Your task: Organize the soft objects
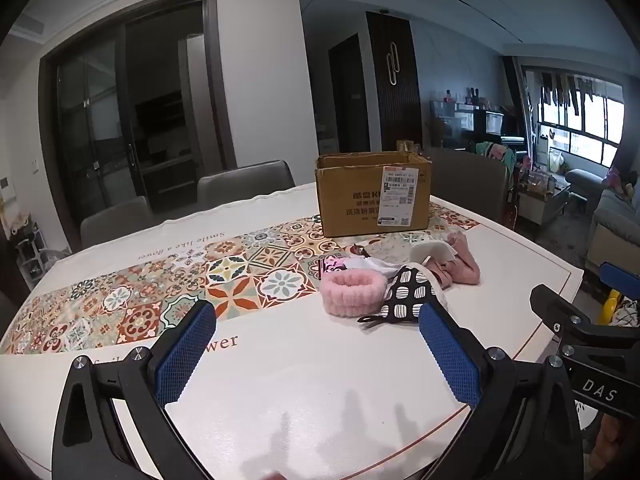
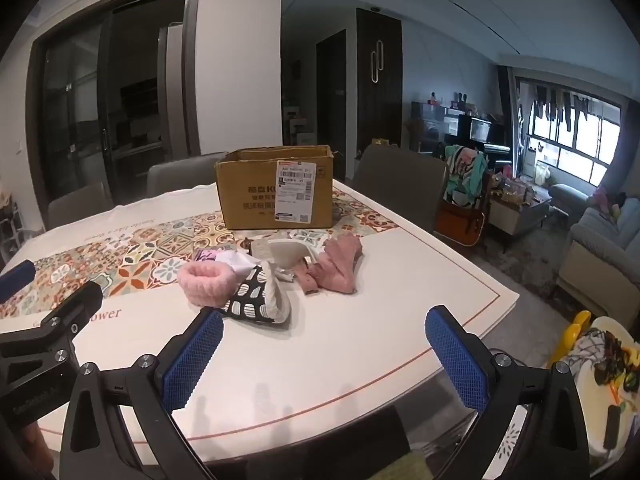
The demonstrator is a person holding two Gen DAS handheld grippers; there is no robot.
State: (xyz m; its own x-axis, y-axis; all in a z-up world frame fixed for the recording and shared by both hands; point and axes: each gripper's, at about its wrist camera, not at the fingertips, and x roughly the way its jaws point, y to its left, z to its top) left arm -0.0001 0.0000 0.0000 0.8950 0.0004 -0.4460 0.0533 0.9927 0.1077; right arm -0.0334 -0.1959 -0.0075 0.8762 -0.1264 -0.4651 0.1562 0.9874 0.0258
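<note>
A small pile of soft things lies on the white table (image 1: 280,380): a fluffy pink band (image 1: 352,294) (image 2: 206,282), a black-and-white patterned cloth pouch (image 1: 408,294) (image 2: 254,300), a white cloth (image 2: 290,252), and a pink garment (image 1: 460,264) (image 2: 340,266). An open cardboard box (image 1: 374,194) (image 2: 276,188) stands behind the pile. My left gripper (image 1: 316,328) is open and empty, short of the pile. My right gripper (image 2: 324,334) is open and empty, also short of the pile. Each gripper shows at the edge of the other's view.
A patterned tile runner (image 1: 180,280) crosses the table. Grey chairs (image 1: 244,184) (image 2: 400,184) stand along the far side. The table's right edge (image 2: 500,300) drops to the living room floor with a sofa (image 2: 600,248).
</note>
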